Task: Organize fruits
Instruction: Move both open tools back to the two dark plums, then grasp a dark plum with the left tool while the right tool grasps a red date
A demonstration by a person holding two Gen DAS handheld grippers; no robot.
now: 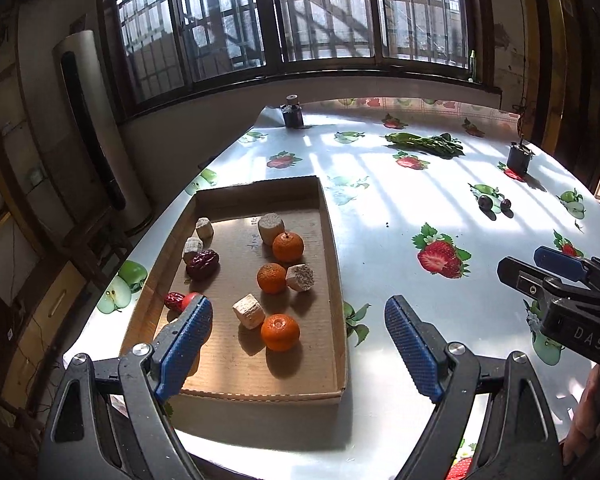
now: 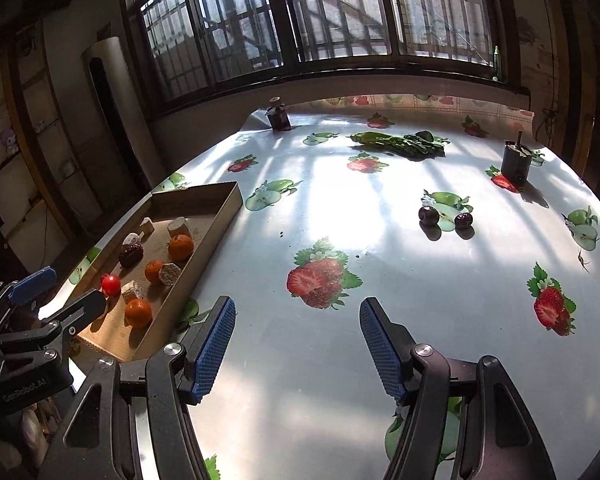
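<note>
Fruits mostly sit in the cardboard tray [image 1: 332, 240] at the tabletop's left edge; two dark ones, perhaps plums [image 2: 428, 215], remain mid-tabletop. Left gripper [image 1: 298, 340] and right gripper [image 2: 298, 344] have fingers apart, empty.

I see a round table [image 2: 340, 360] with a shiny cloth that has fruit pictures on it. A flat cardboard tray [image 1: 332, 264] sits at its left edge. Near the right edge lie two dark plums [image 2: 429, 215], close together. Green vegetables [image 2: 400, 143] lie toward the far edge, between two small dark jars [image 2: 279, 117].
</note>
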